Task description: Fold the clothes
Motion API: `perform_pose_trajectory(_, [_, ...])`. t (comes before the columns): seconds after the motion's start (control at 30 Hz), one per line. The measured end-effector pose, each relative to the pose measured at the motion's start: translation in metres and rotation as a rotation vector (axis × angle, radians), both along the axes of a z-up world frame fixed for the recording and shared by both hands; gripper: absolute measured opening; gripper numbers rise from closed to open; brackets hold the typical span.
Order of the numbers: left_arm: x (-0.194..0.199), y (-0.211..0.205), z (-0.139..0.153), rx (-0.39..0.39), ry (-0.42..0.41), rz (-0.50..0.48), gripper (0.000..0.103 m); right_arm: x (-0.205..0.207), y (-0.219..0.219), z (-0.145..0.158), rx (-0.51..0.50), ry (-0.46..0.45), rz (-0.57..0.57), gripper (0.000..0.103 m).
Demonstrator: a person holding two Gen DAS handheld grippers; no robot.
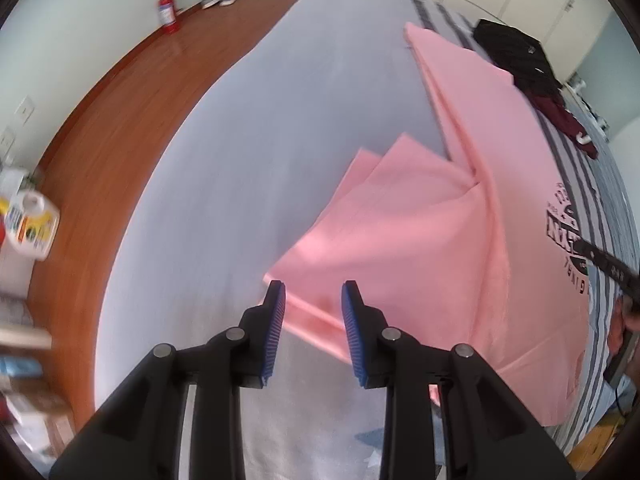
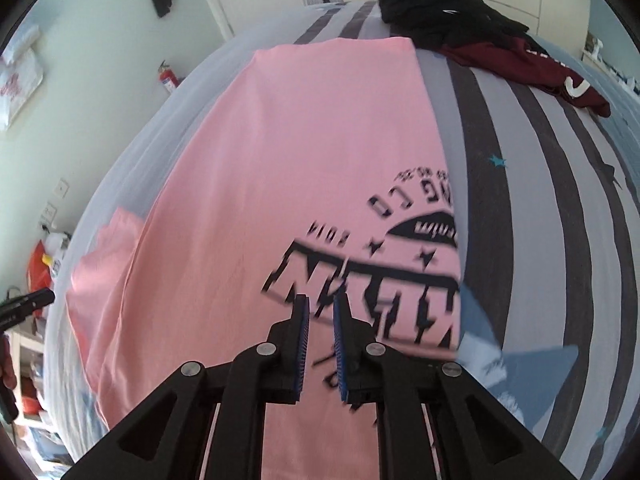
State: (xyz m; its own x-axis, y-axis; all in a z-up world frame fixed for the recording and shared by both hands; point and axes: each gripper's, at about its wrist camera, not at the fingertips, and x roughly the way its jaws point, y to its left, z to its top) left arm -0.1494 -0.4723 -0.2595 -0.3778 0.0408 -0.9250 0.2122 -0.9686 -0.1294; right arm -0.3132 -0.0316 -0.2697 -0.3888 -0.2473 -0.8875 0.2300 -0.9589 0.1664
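A pink T-shirt (image 1: pixel 420 240) lies flat on the bed, folded lengthwise, with its sleeve (image 1: pixel 380 184) sticking out to the left. My left gripper (image 1: pixel 313 286) hovers above the sleeve's near corner. Its blue pads (image 1: pixel 276 320) stand apart with nothing between them. In the right wrist view the same shirt (image 2: pixel 300 140) shows its black print (image 2: pixel 360 280). My right gripper (image 2: pixel 320 298) hangs over that print. Its jaws stand a narrow gap apart and hold no cloth.
The bed has a pale sheet (image 1: pixel 240 140) and a grey striped cover (image 2: pixel 520 200). A black garment (image 2: pixel 440 4) and a maroon one (image 2: pixel 520 60) lie at the far end. Wooden floor (image 1: pixel 120 100), a fire extinguisher (image 1: pixel 168 12) and a white bottle (image 1: pixel 34 224) are to the left.
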Motion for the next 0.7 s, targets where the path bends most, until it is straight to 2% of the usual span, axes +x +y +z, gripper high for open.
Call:
perform_pose_trajectory(0.17, [-0.022, 0.009, -0.018, -0.012, 0.015, 0.042, 0.028, 0.016, -0.006, -0.003, 0.017, -0.019, 0.008, 0.012])
perform_pose_trajectory(0.33, [-0.033, -0.001, -0.036, 0.024, 0.020, 0.091, 0.028, 0.009, -0.007, -0.010, 0.019, -0.028, 0.016, 0.013])
perform_pose_trajectory(0.47, [-0.039, -0.004, -0.040, 0.068, 0.052, 0.097, 0.028, 0.000, -0.007, -0.014, 0.021, -0.035, 0.020, 0.013])
perform_pose_trajectory(0.53, [-0.040, -0.004, -0.036, 0.066, 0.073, 0.089, 0.015, -0.001, -0.007, -0.014, 0.022, -0.037, 0.022, 0.013])
perform_pose_trajectory(0.57, [-0.039, -0.004, -0.033, 0.059, 0.081, 0.086, 0.004, -0.001, -0.007, -0.014, 0.023, -0.039, 0.023, 0.013])
perform_pose_trajectory(0.7, [-0.034, -0.008, -0.022, 0.069, 0.095, 0.101, 0.002, -0.003, -0.007, -0.014, 0.026, -0.044, 0.028, 0.013])
